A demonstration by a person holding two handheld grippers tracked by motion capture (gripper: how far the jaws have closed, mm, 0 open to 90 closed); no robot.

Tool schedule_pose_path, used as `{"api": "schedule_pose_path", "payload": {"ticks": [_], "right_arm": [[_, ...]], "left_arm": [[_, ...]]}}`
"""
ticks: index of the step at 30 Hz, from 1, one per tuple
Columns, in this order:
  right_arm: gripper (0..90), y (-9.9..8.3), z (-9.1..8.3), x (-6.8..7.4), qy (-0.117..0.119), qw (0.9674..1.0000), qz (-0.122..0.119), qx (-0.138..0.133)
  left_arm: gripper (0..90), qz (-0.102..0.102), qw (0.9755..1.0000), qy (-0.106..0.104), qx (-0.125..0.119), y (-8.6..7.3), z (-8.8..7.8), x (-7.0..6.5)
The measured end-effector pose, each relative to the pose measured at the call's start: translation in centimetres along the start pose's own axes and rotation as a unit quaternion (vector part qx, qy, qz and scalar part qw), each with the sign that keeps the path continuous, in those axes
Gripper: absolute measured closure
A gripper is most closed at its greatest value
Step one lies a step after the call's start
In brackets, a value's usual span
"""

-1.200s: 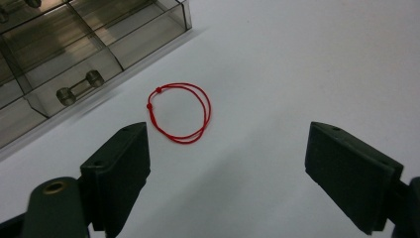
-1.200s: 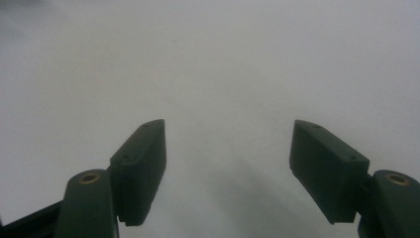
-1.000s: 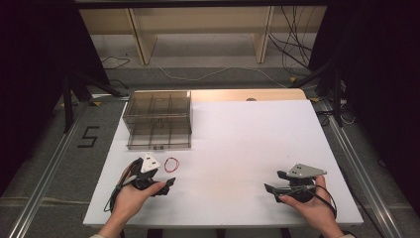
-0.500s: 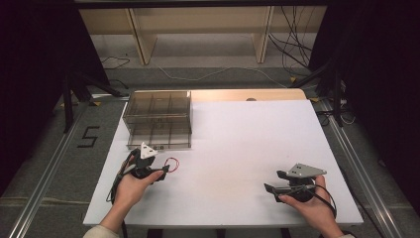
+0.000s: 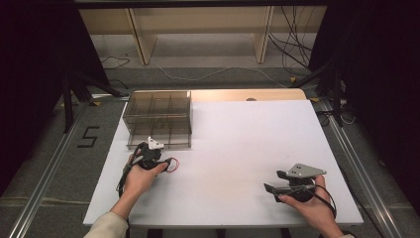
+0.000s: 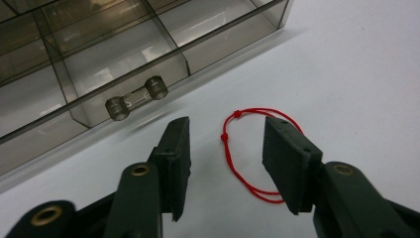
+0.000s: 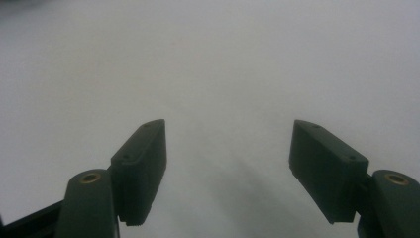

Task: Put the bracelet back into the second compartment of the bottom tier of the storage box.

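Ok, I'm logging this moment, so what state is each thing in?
Left gripper: open, jaws straddling the string.
Red string loop: lying flat on the table, ungripped.
Clear compartment box: its compartments look empty.
Right gripper: open, holding nothing.

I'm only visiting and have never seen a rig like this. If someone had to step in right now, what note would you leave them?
Left gripper: open, low over the table, jaws on either side of the red string loop, nothing gripped yet.
Right gripper: open and empty, resting near the table's right front, over bare white surface.
The loop lies flat on the white table, just in front of the clear compartment box, whose front has a small handle.
Done: left gripper is lined up on the loop.
Left: probably close on the loop and lift it; the box looks like a likely place for it.
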State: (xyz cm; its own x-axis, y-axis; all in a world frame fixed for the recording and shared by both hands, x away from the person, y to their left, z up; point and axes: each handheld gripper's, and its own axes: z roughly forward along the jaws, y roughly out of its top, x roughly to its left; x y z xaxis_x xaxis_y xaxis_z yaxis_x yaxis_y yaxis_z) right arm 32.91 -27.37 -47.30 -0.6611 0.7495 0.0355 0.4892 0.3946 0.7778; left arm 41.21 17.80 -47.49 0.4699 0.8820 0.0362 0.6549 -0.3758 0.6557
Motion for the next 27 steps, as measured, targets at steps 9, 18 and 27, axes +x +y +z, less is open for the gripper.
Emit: {"api": "schedule_pose_path", "payload": {"ticks": [9, 18, 27], "right_arm": [[31.4, 0.0, 0.0, 0.1, 0.000, 1.0000, 0.002, -0.002], [31.5, 0.0, 0.0, 0.1, 0.000, 1.0000, 0.002, -0.002], [31.5, 0.0, 0.0, 0.1, 0.000, 1.0000, 0.001, -0.001]], "left_arm": [[66.3, -0.010, 0.9998, -0.012, 0.014, 0.3, 1.1, 0.3], [77.1, -0.022, 0.9994, -0.018, 0.019, 0.5, 1.6, 0.6], [86.1, -0.026, 0.9989, -0.021, 0.032, 0.8, 1.7, 0.5]]}}
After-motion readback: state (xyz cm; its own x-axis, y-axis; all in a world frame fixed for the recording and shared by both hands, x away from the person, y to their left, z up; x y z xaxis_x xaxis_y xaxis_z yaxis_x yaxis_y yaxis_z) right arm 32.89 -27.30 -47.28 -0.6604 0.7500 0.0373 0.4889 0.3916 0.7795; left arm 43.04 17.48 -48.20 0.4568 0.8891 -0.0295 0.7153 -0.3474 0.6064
